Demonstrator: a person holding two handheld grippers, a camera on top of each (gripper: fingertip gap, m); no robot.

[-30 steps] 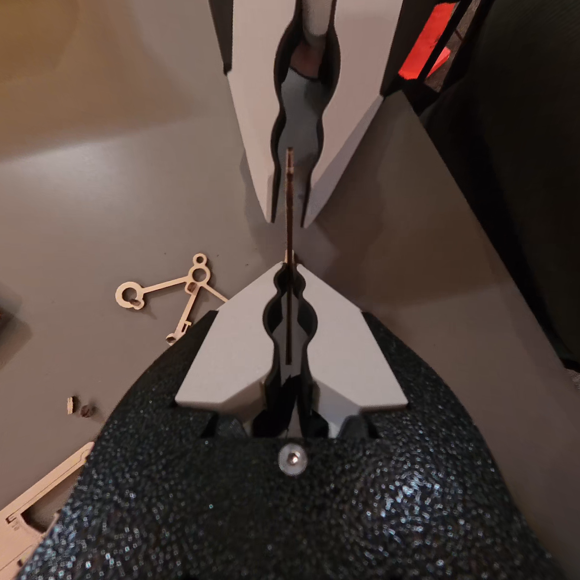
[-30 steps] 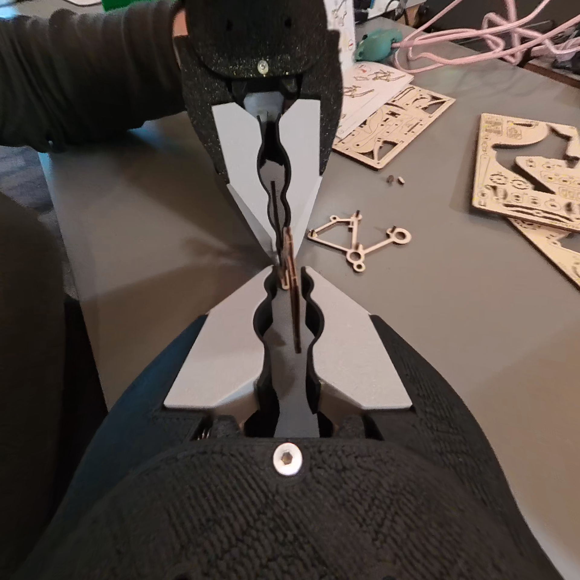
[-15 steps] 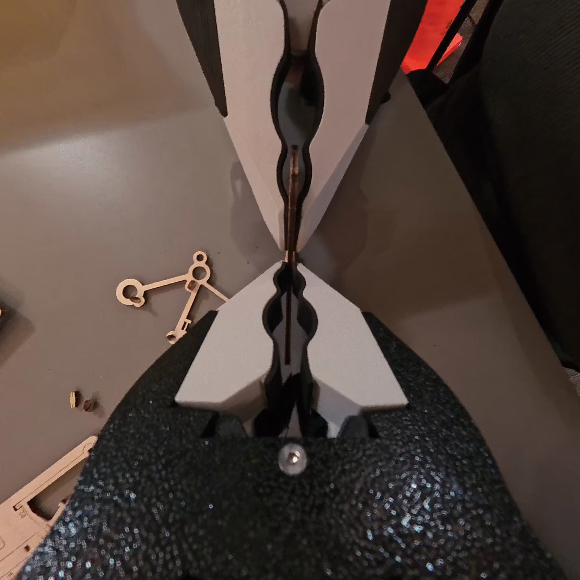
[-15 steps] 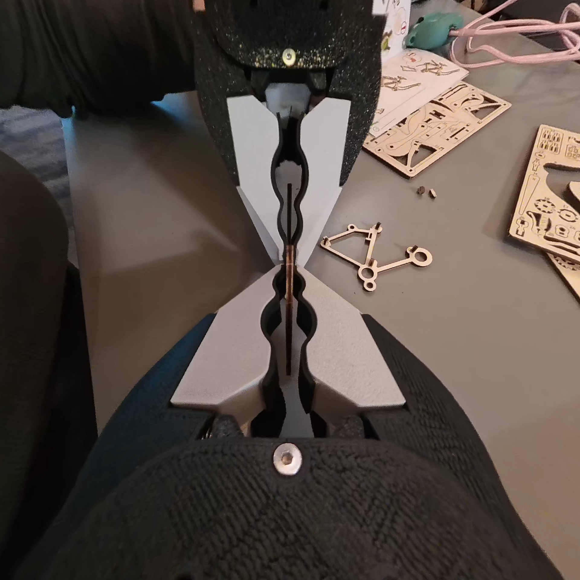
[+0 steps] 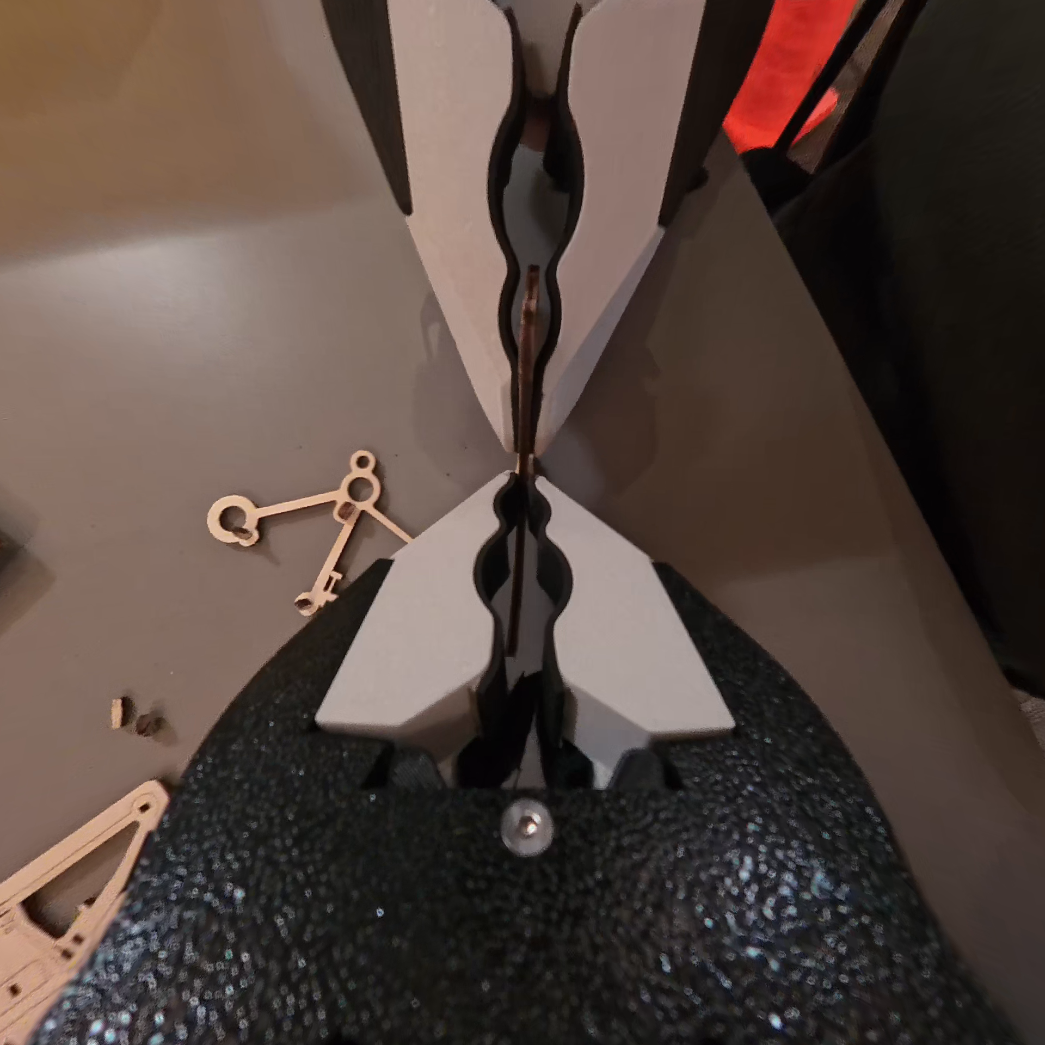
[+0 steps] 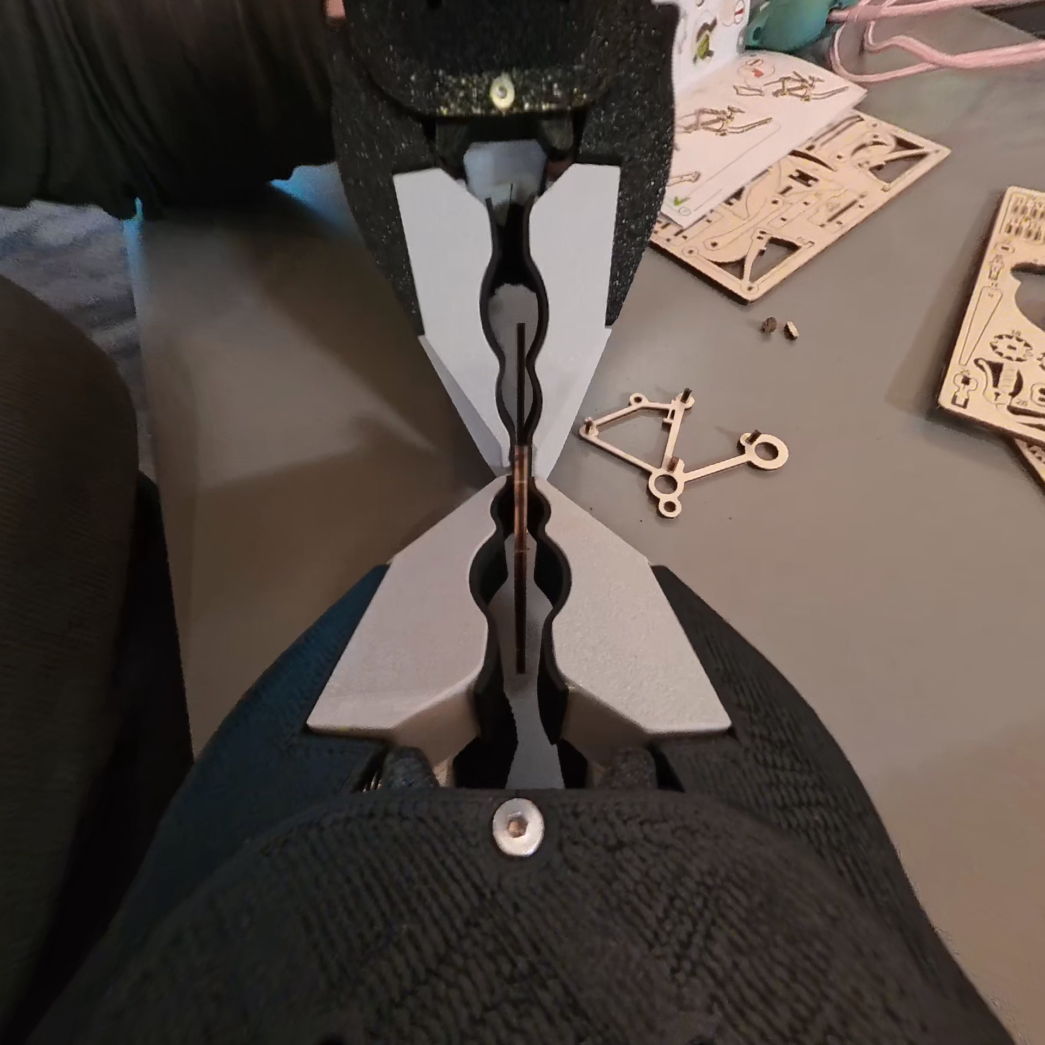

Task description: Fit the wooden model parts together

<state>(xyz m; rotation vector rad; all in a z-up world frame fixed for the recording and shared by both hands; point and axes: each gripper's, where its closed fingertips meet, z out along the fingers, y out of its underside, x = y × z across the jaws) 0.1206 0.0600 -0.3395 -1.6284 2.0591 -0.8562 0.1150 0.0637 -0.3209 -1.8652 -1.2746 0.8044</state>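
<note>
My left gripper (image 5: 523, 478) is shut on a thin flat wooden part (image 5: 515, 594) that I see edge-on between its grey fingers. My right gripper (image 6: 523, 483) is shut on a thin wooden part (image 6: 520, 565), also edge-on. The two grippers face each other tip to tip above the grey table (image 6: 735, 650). The right gripper (image 5: 526, 441) fills the top of the left wrist view and the left gripper (image 6: 523, 447) the top of the right wrist view. The parts meet in one straight line at the tips. How they join is hidden.
A loose wooden frame piece with rings (image 6: 678, 463) lies on the table beside the grippers, and also shows in the left wrist view (image 5: 339, 509). Two tiny wooden bits (image 6: 780, 328), punched plywood sheets (image 6: 791, 226), an instruction paper (image 6: 752, 107) and pink cables lie behind. A dark sleeve (image 6: 169, 85) holds the left gripper.
The two grippers have moved closer together until their tips almost touch. The wooden parts, offset a second ago, now line up edge to edge.
</note>
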